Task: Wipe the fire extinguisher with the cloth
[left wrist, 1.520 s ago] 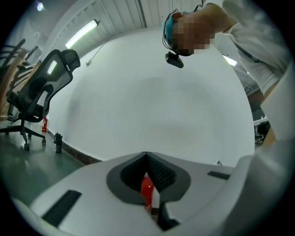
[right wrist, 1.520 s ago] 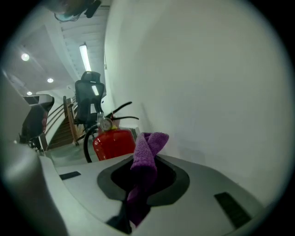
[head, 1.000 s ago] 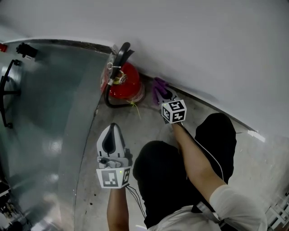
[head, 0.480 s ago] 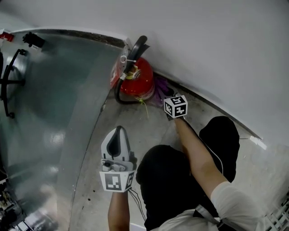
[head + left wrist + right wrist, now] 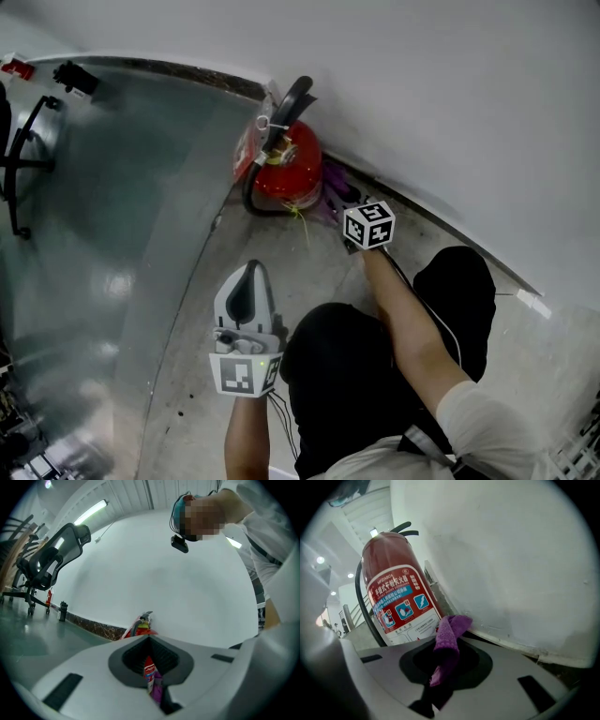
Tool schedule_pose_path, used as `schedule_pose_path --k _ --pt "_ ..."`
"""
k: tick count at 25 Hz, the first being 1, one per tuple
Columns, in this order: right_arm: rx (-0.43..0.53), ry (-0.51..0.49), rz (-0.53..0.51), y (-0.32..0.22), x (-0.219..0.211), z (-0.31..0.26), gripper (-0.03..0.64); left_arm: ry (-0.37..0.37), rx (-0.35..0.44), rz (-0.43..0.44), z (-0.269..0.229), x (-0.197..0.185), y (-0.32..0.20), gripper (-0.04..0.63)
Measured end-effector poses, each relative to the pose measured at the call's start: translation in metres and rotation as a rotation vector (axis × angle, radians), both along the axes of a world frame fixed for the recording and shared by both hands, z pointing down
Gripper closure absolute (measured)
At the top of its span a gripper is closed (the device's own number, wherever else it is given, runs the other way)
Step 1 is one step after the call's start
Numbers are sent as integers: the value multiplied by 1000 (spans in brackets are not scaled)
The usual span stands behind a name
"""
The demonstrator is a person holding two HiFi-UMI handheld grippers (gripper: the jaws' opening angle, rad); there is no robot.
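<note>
- Two grippers are in view. The right gripper (image 5: 345, 208) is just beside the extinguisher (image 5: 287, 167); the left gripper (image 5: 249, 277) hangs well apart from it, pointing its way.
- Right jaws are clenched on the cloth (image 5: 449, 632), and a purple fold stands up past the tips.
- Left jaws are pressed together with nothing between them.
- Extinguisher stands upright on the floor (image 5: 309, 258) against the wall (image 5: 441, 103), its long axis vertical and its label facing the right gripper.
- It lies ahead and to the left of the right jaws. The cloth tip sits at the label's lower right edge; contact cannot be confirmed.
- Judgement: the coming stroke needs a short leftward press onto the body, then travel along the vertical axis.
</note>
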State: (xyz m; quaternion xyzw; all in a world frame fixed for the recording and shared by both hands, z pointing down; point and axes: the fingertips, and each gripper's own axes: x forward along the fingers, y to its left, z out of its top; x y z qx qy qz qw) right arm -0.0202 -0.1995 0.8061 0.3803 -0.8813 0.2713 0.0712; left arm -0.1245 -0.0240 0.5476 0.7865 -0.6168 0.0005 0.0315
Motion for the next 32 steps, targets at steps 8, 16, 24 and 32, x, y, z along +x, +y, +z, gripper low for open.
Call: schedule_pose_path --k 8,16,24,32 --pt "8 -66 -29 8 -1 -48 557 15 -14 -25 -4 -1 2 591" --pt "74 -84 -65 13 -1 -106 558 23 -3 -39 -16 1 0 591" --pt "138 -97 -78 15 -3 -161 558 35 21 -46 -31 4 -7 591" --pt "139 -103 -38 16 -1 -194 558 47 22 -51 -34 -4 1 591"
